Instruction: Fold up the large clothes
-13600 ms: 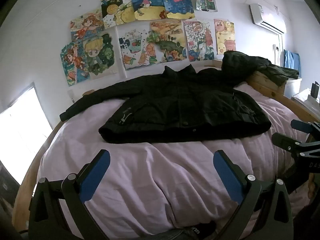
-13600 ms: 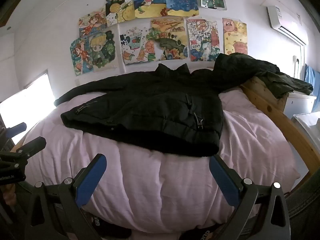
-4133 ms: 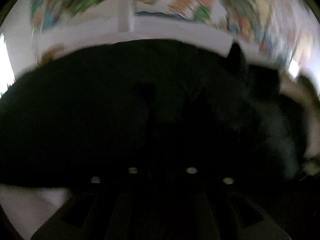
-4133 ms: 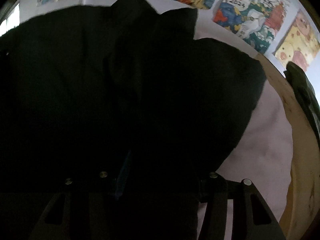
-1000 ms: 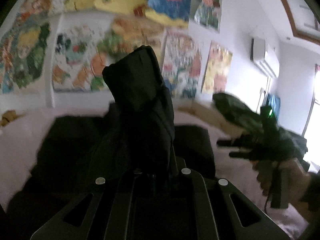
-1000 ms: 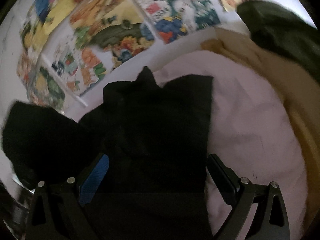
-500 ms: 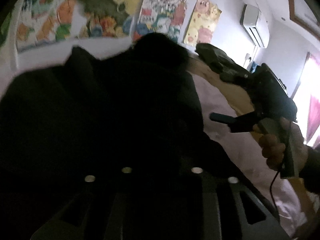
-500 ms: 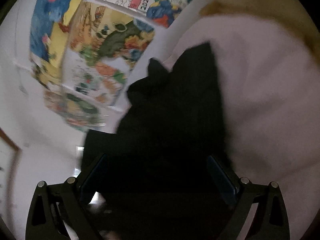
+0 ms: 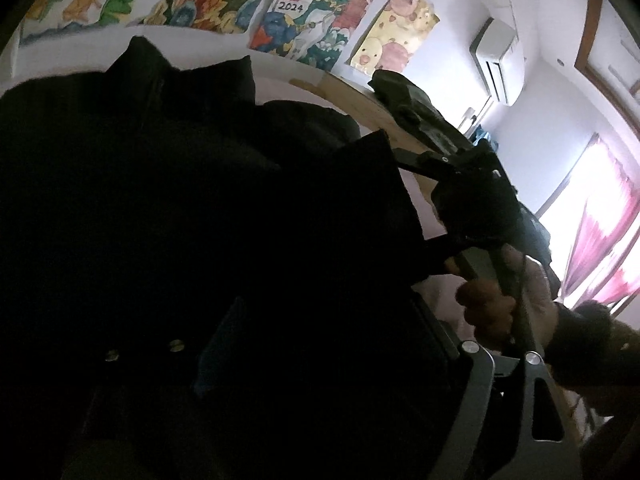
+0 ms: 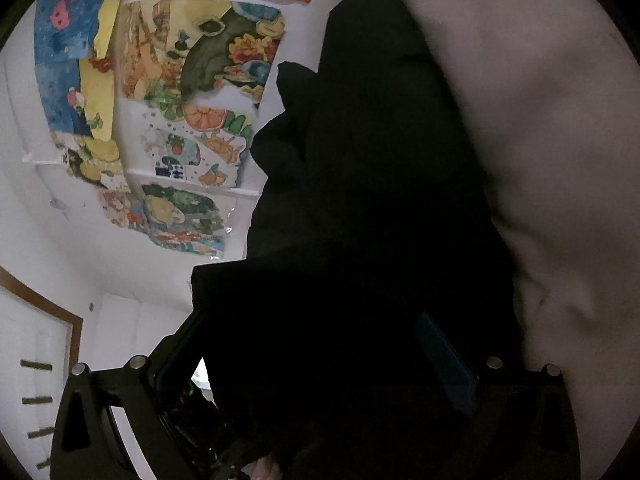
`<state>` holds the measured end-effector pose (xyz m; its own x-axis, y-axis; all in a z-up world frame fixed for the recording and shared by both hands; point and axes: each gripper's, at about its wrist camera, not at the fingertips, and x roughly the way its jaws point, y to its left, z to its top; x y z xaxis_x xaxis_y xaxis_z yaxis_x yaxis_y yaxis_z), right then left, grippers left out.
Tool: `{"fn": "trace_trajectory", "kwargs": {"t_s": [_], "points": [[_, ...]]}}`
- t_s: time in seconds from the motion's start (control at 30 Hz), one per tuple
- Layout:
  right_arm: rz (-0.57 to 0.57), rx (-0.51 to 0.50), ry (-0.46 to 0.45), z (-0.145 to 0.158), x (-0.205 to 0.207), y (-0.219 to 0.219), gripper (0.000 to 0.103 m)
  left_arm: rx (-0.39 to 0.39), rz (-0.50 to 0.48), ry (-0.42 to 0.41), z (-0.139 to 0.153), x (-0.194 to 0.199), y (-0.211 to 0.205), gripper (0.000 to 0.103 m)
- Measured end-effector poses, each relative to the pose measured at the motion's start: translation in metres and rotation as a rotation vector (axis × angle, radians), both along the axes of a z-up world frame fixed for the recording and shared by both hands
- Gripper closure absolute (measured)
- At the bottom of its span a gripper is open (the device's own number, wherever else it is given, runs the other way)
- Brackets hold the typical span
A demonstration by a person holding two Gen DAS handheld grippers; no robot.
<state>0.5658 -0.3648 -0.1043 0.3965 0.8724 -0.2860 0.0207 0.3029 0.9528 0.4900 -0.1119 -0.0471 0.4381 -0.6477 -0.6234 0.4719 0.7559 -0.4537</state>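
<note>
The black padded jacket (image 9: 168, 208) lies on the pink bedspread (image 10: 560, 128), collar toward the wall, and fills most of both views (image 10: 380, 200). My left gripper (image 9: 320, 352) sits low over the jacket; a blue pad (image 9: 216, 344) shows at centre and the right finger (image 9: 472, 360) stands far off, so the jaws look open with dark cloth between them. My right gripper (image 10: 316, 360) is rolled sideways, jaws wide, with a jacket fold lying between the blue pads (image 10: 444, 356). It also shows in the left wrist view (image 9: 468, 196), held by a hand at the jacket's right edge.
Coloured drawings (image 9: 320, 20) cover the wall behind the bed. The wooden bed frame (image 9: 360, 96) carries a dark green garment (image 9: 404, 92). An air conditioner (image 9: 496, 64) and a bright pink-curtained window (image 9: 600, 240) are to the right.
The left gripper has lowered the jacket part it carried onto the jacket body and its jaws have spread. The right gripper has rolled sideways and closed in on the jacket's right edge.
</note>
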Motion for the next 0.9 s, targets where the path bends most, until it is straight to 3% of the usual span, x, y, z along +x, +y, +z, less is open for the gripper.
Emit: {"fn": "trace_trajectory", "kwargs": {"t_s": [0.13,0.23,0.33,0.47,0.53,0.57,0.63,0.7,0.9], "points": [[-0.046,0.016,-0.014,0.0,-0.004,-0.009,0.0,-0.004,0.034,0.016,0.01,-0.005,0.017,0.026],[-0.037,0.007,-0.067,0.004,-0.009,-0.014,0.0,0.069,0.098,0.012,0.016,-0.007,0.03,0.026],[0.005,-0.072,-0.112,0.012,-0.01,-0.006,0.0,0.125,0.178,0.012,0.019,-0.009,0.047,0.026],[0.001,-0.201,-0.1,0.013,-0.011,0.008,0.003,0.219,0.307,0.037,0.02,-0.009,0.076,0.026],[-0.003,-0.278,-0.094,0.014,-0.011,0.015,0.032,0.263,0.371,0.038,0.022,-0.008,0.094,0.026],[-0.001,-0.314,-0.084,0.014,-0.011,0.019,0.041,0.28,0.403,0.032,0.024,-0.005,0.103,0.026],[-0.019,-0.388,-0.072,0.016,-0.012,0.025,0.076,0.302,0.466,0.017,0.027,-0.005,0.125,0.026],[-0.033,-0.429,-0.077,0.024,-0.012,0.027,0.089,0.317,0.551,0.0,0.032,-0.001,0.154,0.026],[-0.126,-0.626,-0.198,0.065,-0.005,0.028,0.092,0.395,0.708,-0.094,0.034,0.018,0.199,0.026]]}}
